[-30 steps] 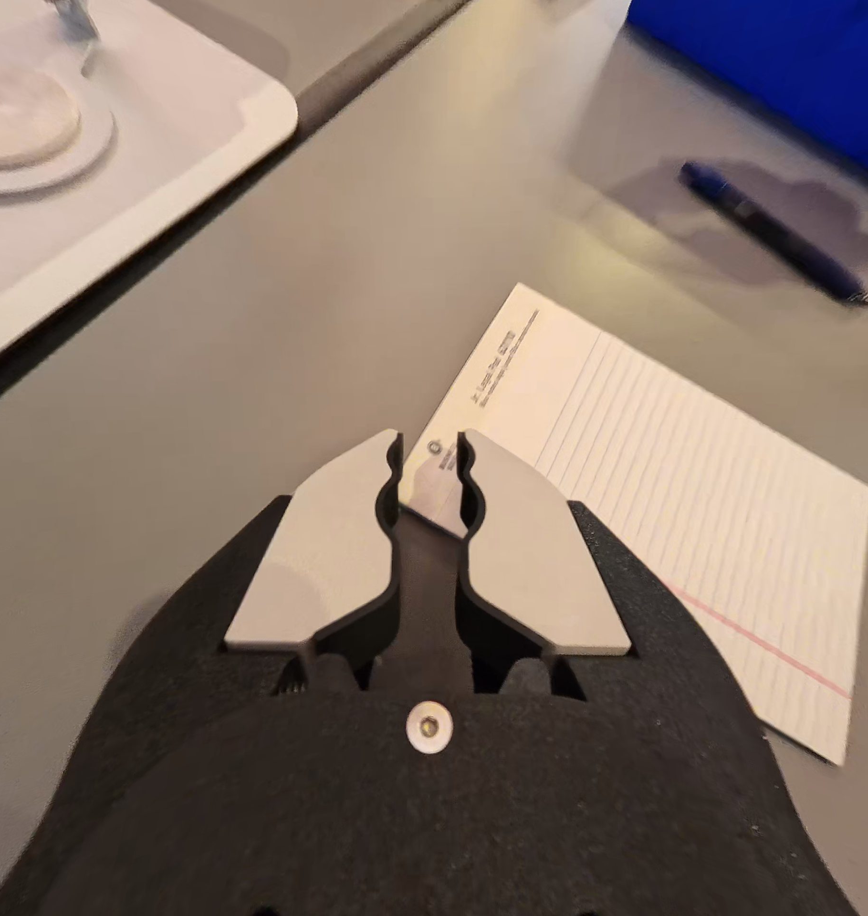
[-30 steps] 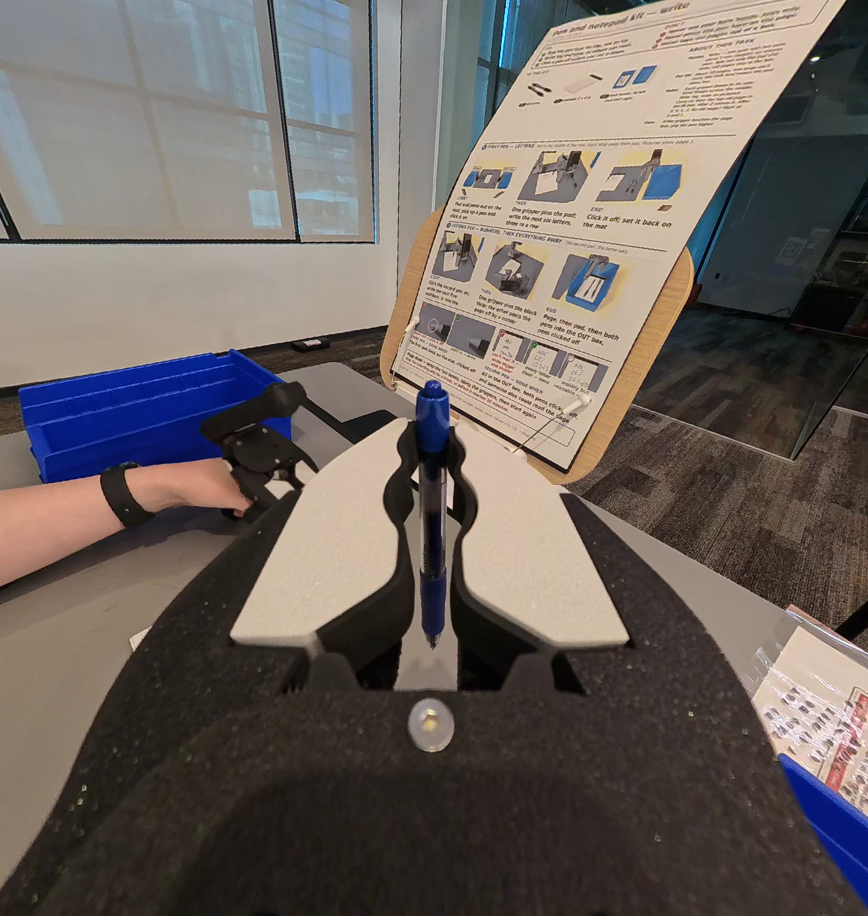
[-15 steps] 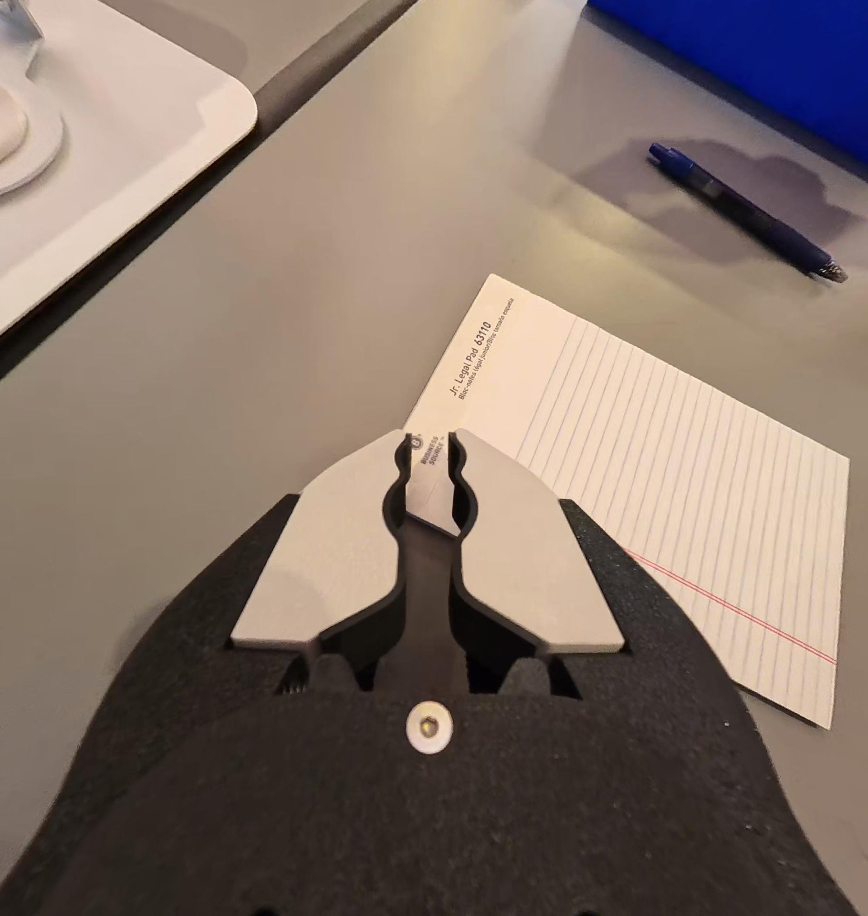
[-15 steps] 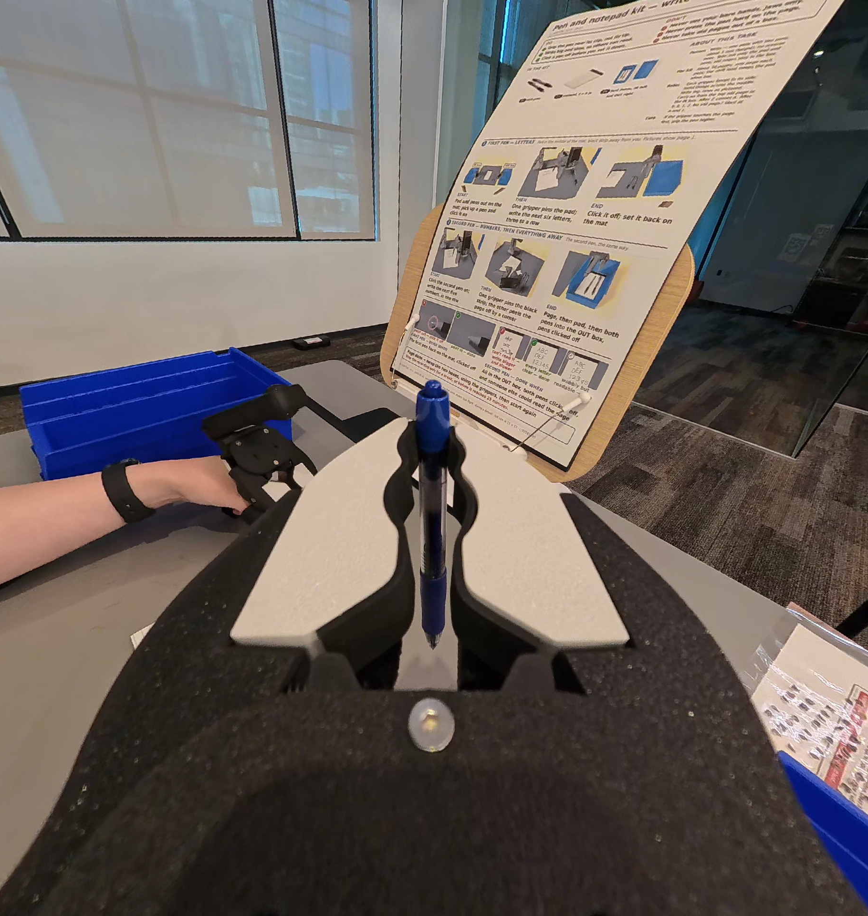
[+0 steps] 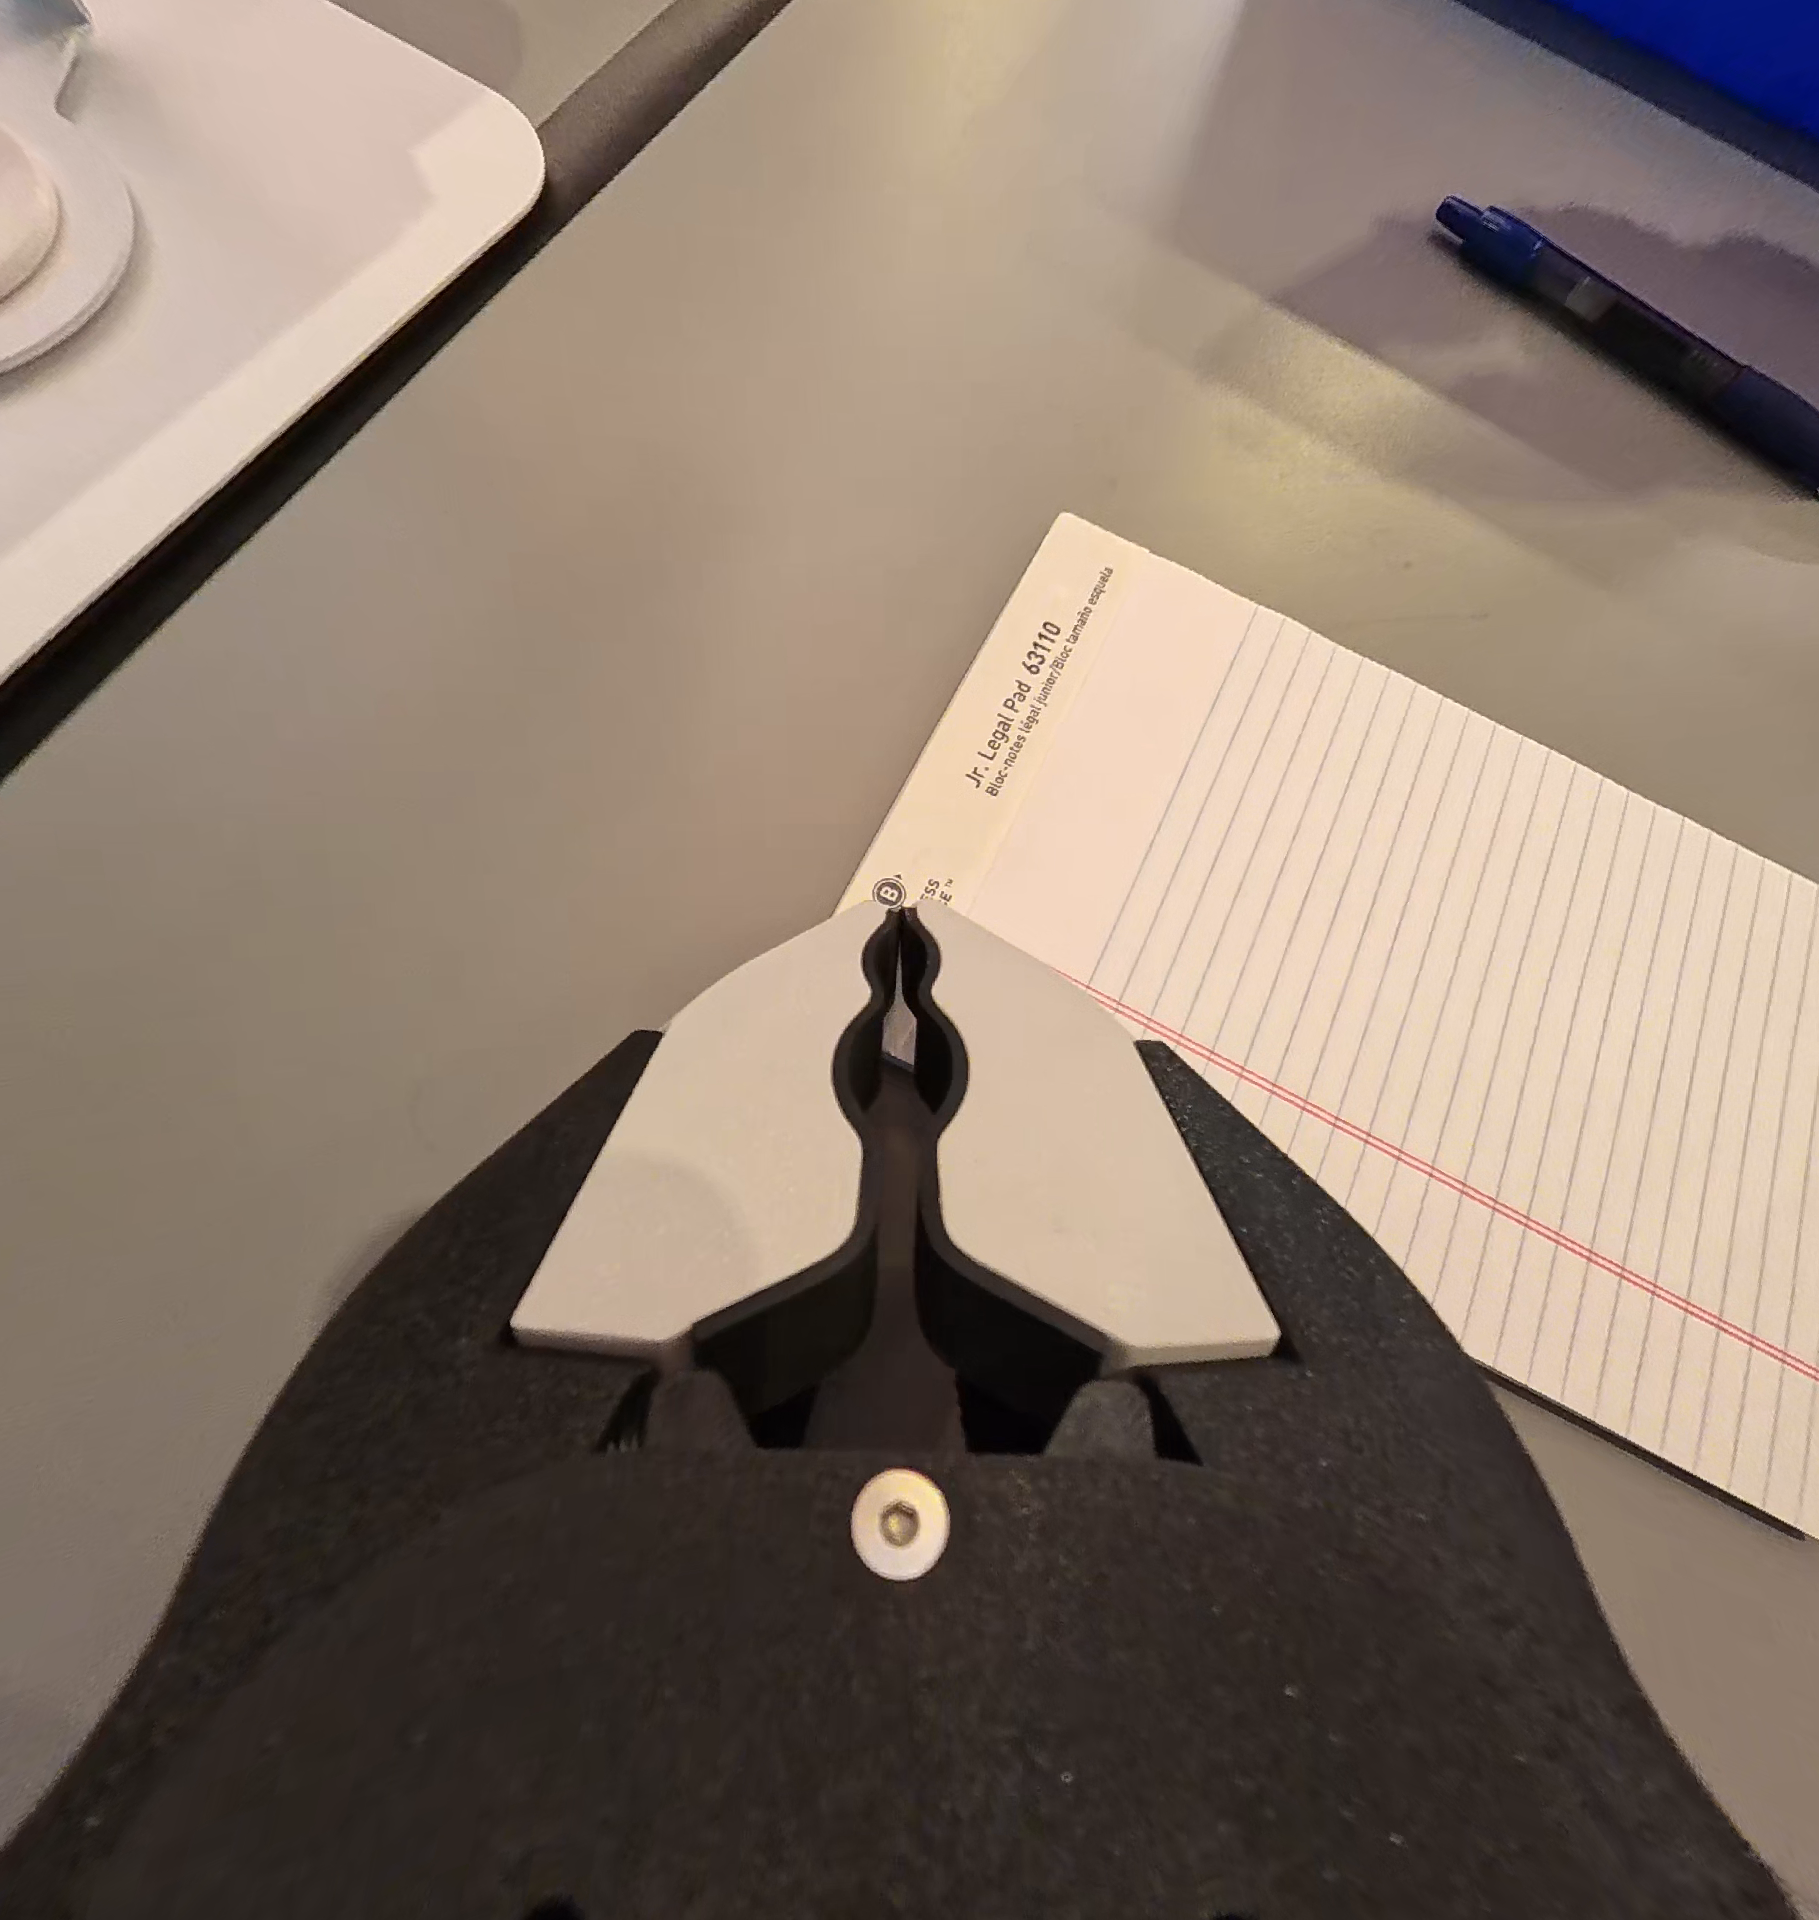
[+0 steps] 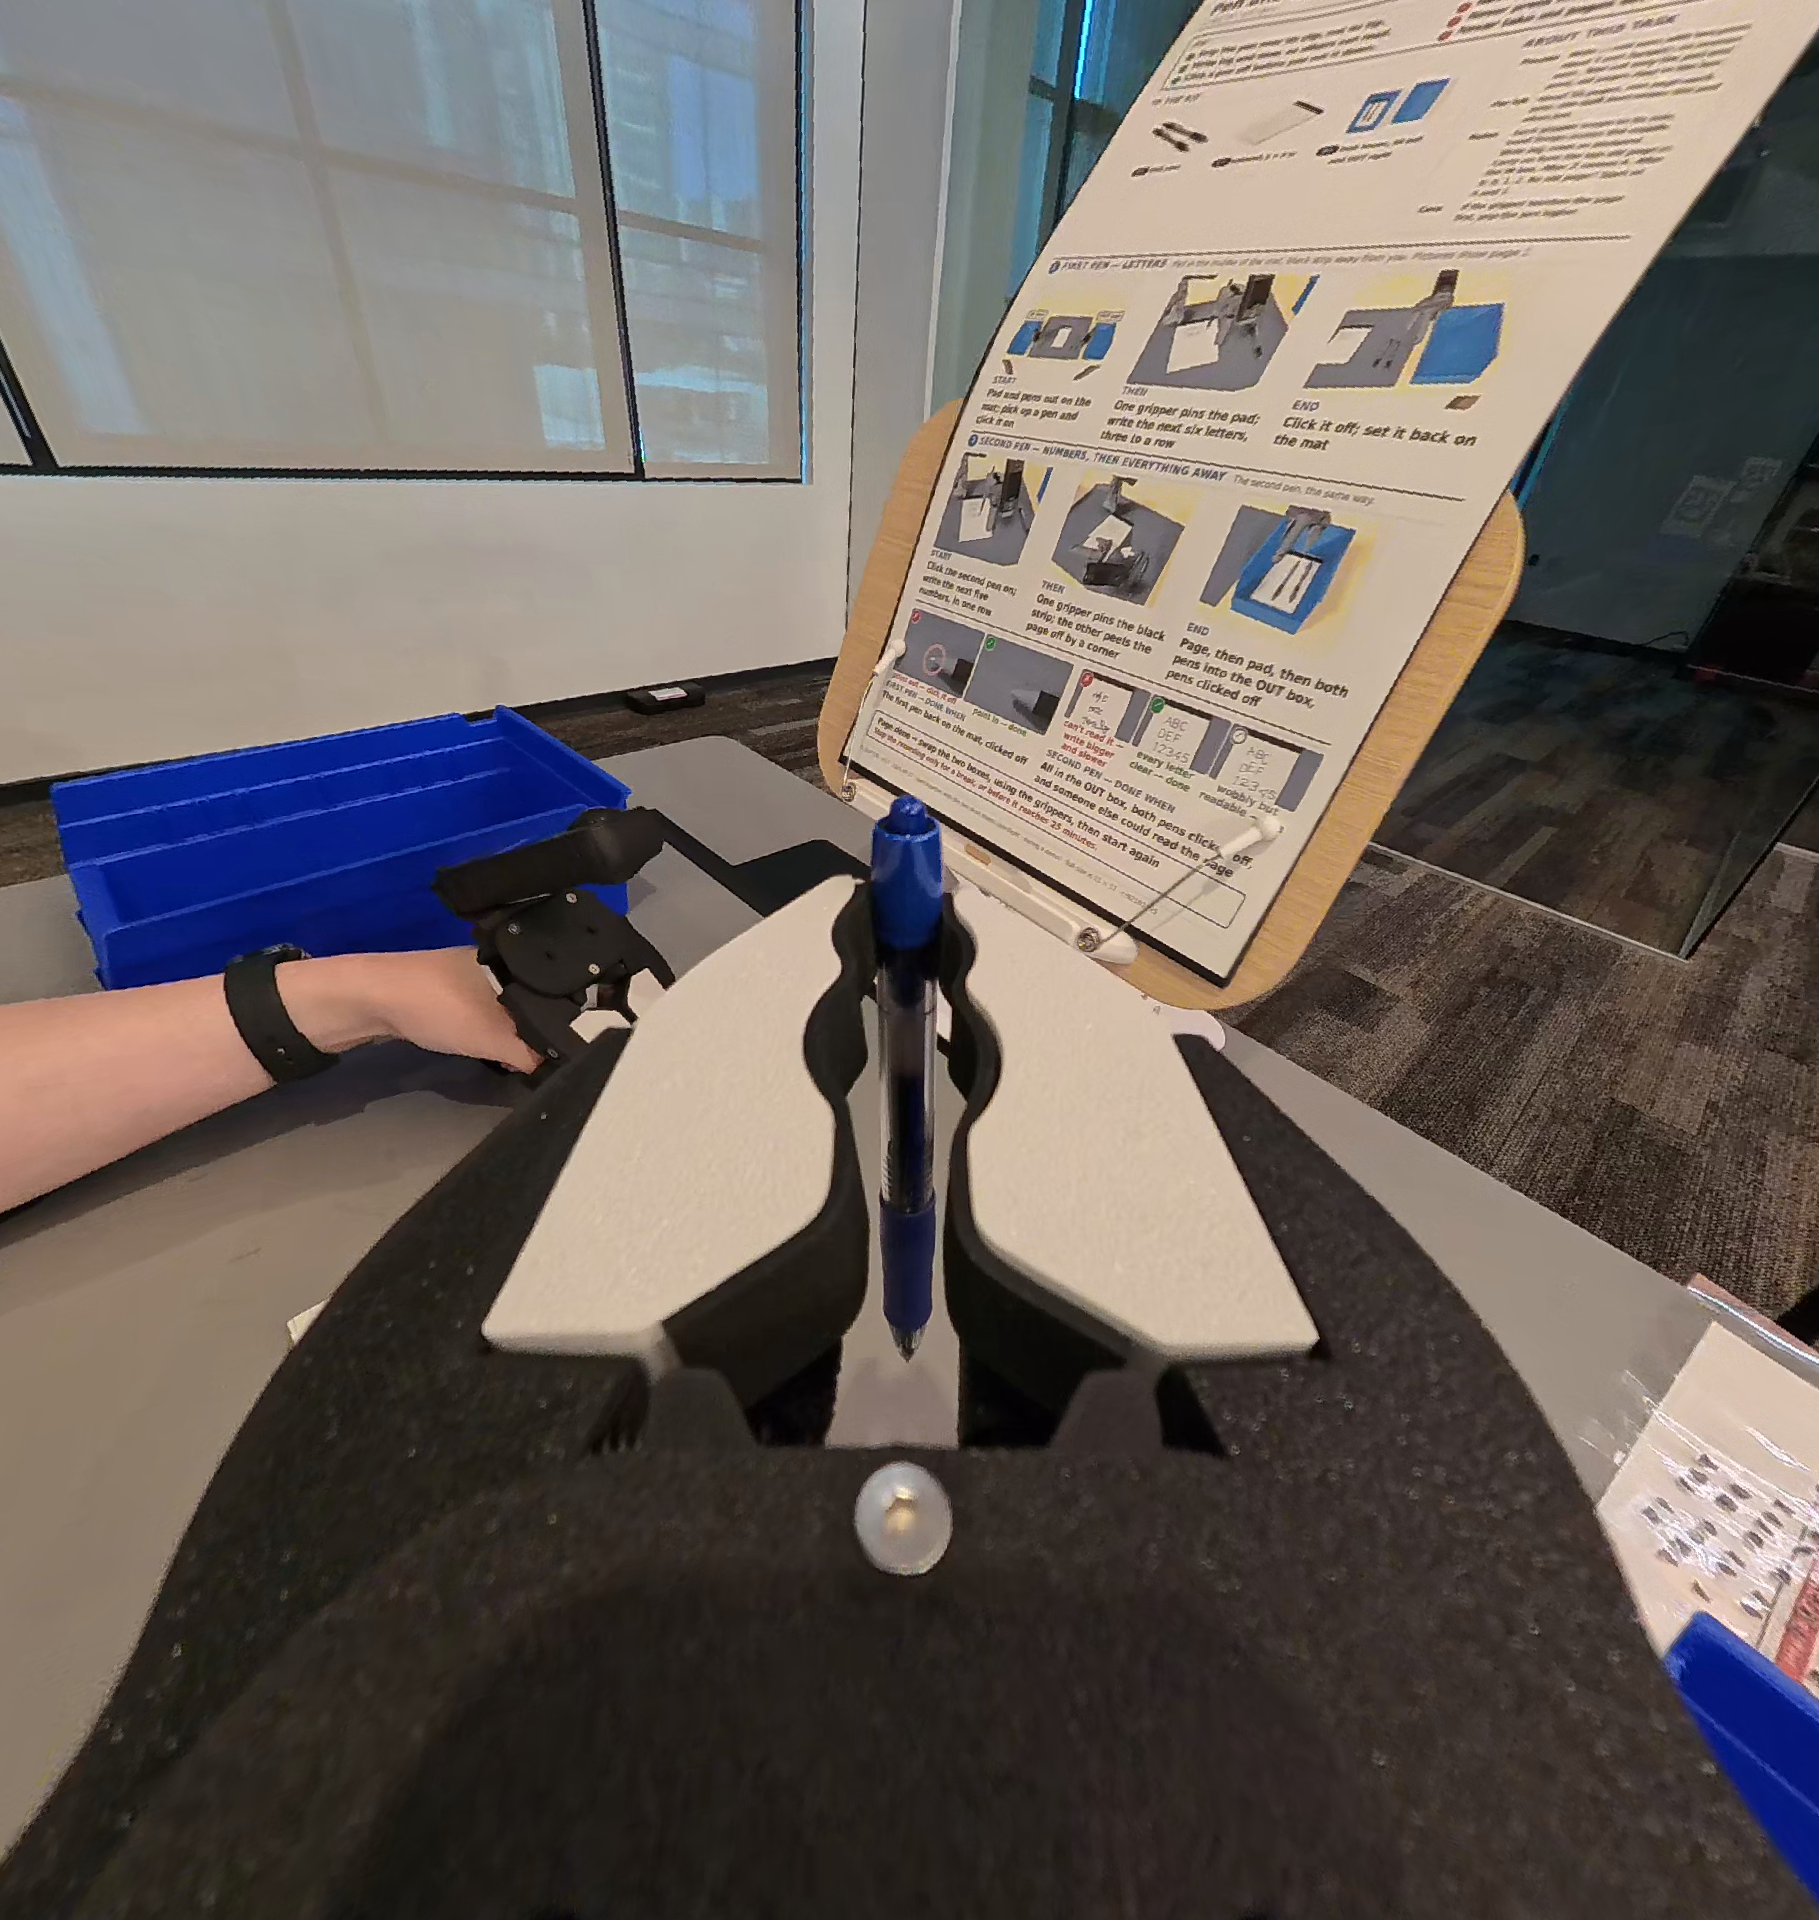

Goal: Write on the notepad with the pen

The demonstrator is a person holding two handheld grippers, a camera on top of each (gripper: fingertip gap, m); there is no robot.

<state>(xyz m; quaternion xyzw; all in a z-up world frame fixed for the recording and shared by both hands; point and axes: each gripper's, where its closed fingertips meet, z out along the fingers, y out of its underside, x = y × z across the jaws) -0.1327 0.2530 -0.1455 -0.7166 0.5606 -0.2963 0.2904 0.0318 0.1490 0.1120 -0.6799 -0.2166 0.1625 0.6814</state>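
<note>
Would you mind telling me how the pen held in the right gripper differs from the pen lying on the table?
The held pen stands gripped between the right gripper's fingers, plunger end out and tip toward the camera; the table pen lies flat on the grey table, beyond the notepad, touched by nothing. Both are blue retractable pens of the same look.

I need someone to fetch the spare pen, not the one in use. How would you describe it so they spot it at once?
Start at the grey table and find the lined notepad. Just beyond its far edge, before the blue bin, a dark blue pen lies flat on the bare tabletop. The other pen stands clamped in the right gripper.
</note>
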